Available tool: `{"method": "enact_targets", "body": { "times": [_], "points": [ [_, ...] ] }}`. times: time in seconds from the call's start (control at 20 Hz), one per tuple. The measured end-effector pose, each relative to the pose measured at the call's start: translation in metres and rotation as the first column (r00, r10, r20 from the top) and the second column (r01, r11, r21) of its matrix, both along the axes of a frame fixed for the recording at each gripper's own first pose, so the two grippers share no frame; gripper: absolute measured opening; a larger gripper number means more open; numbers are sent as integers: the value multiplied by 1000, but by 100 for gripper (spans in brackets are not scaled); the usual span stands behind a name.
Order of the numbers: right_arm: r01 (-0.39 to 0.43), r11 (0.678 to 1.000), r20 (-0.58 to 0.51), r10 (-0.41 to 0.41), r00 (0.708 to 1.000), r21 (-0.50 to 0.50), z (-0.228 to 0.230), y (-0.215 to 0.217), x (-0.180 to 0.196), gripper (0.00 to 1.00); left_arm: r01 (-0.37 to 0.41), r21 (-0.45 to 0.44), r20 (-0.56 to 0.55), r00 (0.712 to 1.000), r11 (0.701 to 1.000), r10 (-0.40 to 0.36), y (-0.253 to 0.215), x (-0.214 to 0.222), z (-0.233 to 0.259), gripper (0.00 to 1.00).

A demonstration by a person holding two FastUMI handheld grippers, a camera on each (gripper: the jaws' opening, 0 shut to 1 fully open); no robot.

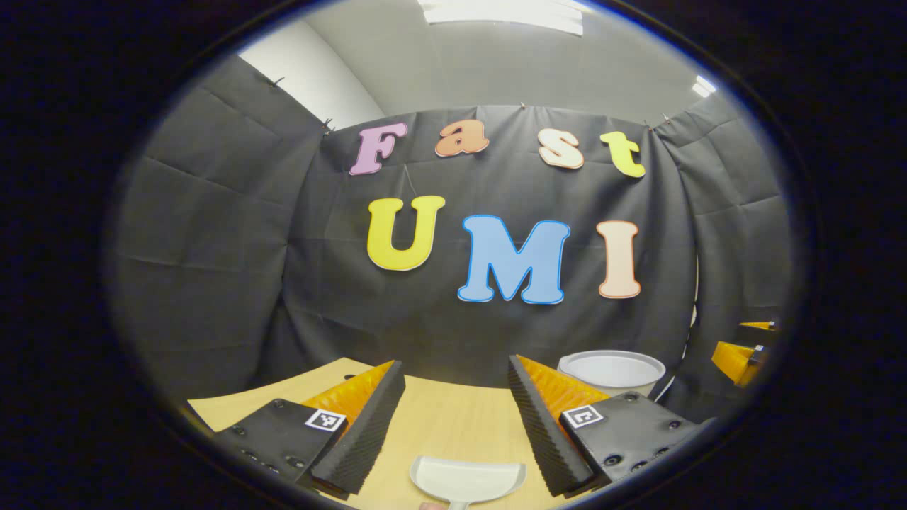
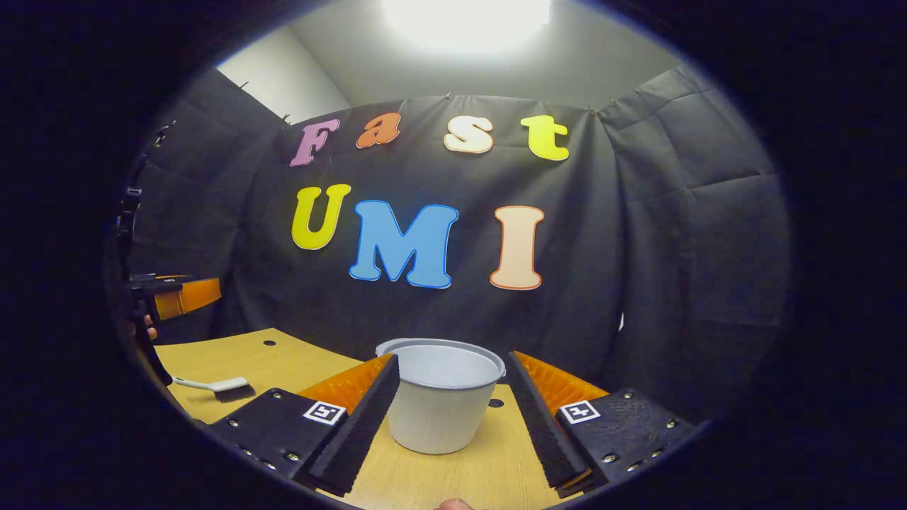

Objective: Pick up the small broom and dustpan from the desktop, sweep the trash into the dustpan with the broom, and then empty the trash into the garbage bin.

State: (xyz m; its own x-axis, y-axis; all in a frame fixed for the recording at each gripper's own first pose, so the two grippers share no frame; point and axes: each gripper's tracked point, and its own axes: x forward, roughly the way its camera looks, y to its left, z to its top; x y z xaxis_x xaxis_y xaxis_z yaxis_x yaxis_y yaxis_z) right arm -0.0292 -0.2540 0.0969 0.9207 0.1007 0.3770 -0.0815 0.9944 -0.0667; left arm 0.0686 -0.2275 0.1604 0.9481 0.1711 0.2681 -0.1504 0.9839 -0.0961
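Observation:
In the left gripper view a white dustpan (image 1: 468,478) lies on the wooden desktop (image 1: 439,418), low between the fingers of my left gripper (image 1: 457,418), which is open and holds nothing. A white garbage bin (image 1: 613,372) stands farther right. In the right gripper view the same bin (image 2: 441,397) stands on the desk straight ahead, between the spread fingers of my right gripper (image 2: 450,425), which is open and apart from it. A small white broom (image 2: 212,386) lies flat at the left. The left gripper (image 2: 177,297) hovers at the far left edge.
The black cloth wall closes off the back and both sides of the desk. The desk (image 2: 269,361) has small round holes in its top. The right gripper (image 1: 744,350) shows at the far right of the left gripper view.

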Motion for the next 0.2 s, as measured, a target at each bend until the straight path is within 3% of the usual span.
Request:
{"method": "enact_targets", "body": {
  "times": [0.2],
  "points": [
    [-11,1000,22,11,1000,9,6,-7,-4,94,-19,29,0,1000,999,19,-7,-4,7,95]
  ]
}}
